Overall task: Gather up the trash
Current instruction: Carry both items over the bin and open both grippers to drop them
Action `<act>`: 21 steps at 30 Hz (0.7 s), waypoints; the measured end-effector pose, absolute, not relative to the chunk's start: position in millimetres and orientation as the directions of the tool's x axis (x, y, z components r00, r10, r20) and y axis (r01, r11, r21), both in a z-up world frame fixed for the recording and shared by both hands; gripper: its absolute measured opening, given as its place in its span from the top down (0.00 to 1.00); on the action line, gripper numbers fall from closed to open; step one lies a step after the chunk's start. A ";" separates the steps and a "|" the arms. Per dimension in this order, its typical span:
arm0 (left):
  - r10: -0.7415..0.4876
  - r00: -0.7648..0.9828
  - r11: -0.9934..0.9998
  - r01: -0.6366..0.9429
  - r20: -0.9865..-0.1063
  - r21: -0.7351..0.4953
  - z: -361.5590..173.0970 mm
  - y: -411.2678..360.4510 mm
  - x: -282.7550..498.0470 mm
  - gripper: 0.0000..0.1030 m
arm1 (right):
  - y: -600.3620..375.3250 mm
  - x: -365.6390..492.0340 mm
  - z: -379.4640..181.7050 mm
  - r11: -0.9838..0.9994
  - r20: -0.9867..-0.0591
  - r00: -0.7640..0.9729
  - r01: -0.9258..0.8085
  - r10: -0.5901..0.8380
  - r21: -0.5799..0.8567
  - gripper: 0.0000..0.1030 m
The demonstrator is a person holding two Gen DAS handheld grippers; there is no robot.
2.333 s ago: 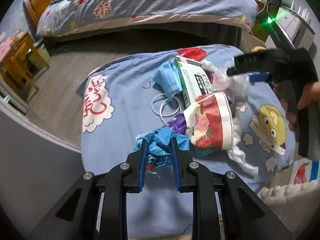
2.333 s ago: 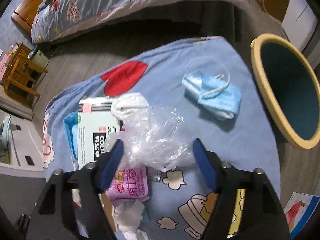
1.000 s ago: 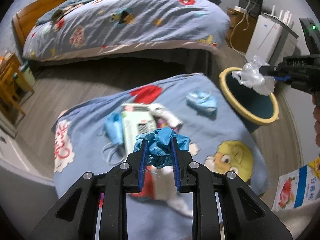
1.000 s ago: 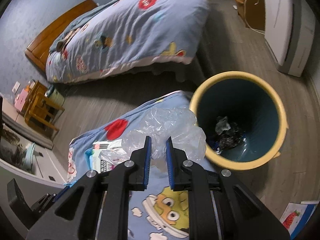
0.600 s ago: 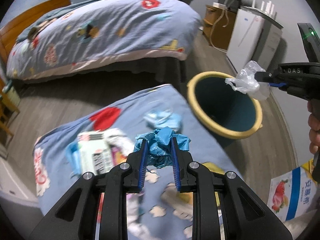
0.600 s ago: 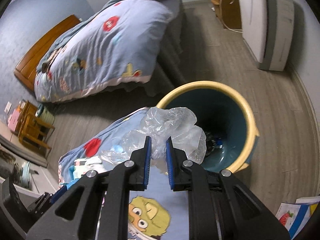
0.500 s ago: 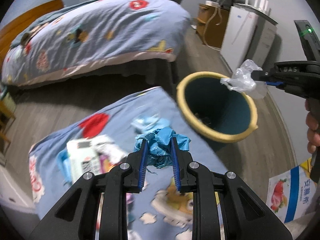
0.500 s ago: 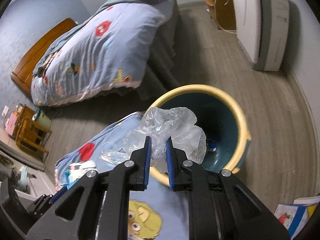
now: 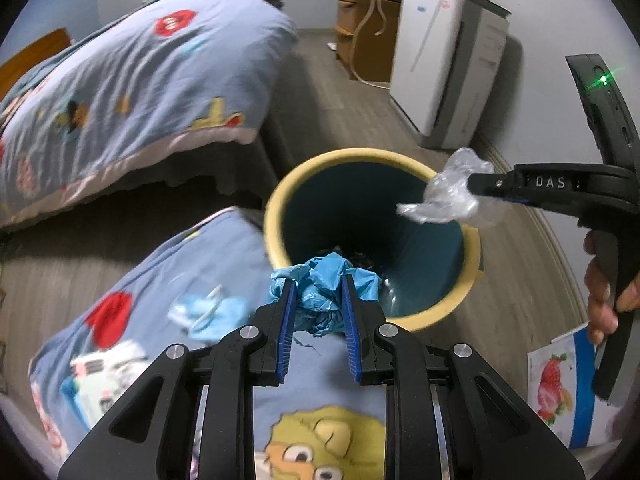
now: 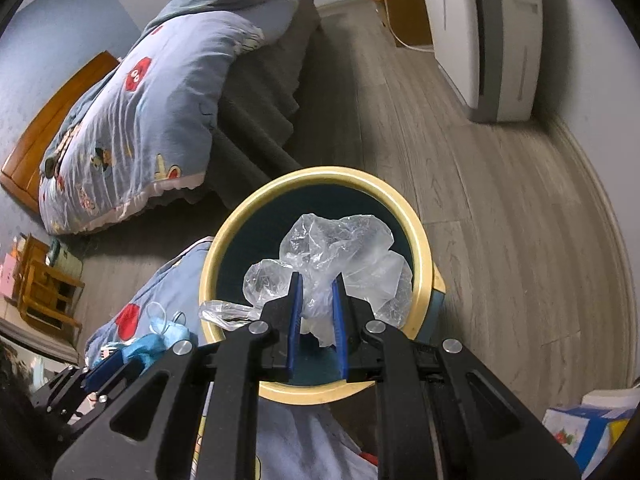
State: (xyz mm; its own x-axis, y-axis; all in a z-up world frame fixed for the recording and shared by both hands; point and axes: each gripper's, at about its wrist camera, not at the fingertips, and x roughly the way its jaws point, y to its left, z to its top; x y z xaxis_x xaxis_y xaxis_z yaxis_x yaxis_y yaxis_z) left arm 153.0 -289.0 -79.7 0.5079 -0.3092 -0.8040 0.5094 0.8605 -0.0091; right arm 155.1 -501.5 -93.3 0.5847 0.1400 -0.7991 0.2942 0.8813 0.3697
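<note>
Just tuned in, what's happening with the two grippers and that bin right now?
A person is clearing trash with both handheld grippers. The left gripper is shut on a crumpled blue wad near the bin's rim. The right gripper is shut on a clear plastic bag above the bin's opening. A face mask lies on the blanket.

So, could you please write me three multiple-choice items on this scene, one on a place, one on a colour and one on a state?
1. Where is the clear bag?
A. over the bin's mouth
B. on the bed
C. on the floor

2. What colour is the bin rim?
A. red
B. pale yellow
C. black

3. How is the left gripper?
A. open and empty
B. shut on the blue wad
C. shut on a box

Key: 1 A, the right gripper holds the bag above the opening; 2 B, the rim is yellow around a teal inside; 3 B, its pads press the wad.
</note>
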 end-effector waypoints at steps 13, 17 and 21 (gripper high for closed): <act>-0.310 0.507 0.821 0.570 -0.804 0.043 -110.5 -337.1 175.2 0.76 | -509.6 159.6 -110.2 0.823 -0.766 0.604 0.307 0.218 0.477 0.86; -0.309 0.516 0.819 0.571 -0.799 0.052 -110.2 -340.9 181.2 0.76 | -507.9 160.4 -112.1 0.818 -0.765 0.603 0.311 0.224 0.484 0.86; -0.324 0.515 0.828 0.560 -0.793 0.025 -110.6 -336.3 183.2 0.76 | -504.6 161.0 -109.3 0.826 -0.761 0.609 0.297 0.222 0.479 0.86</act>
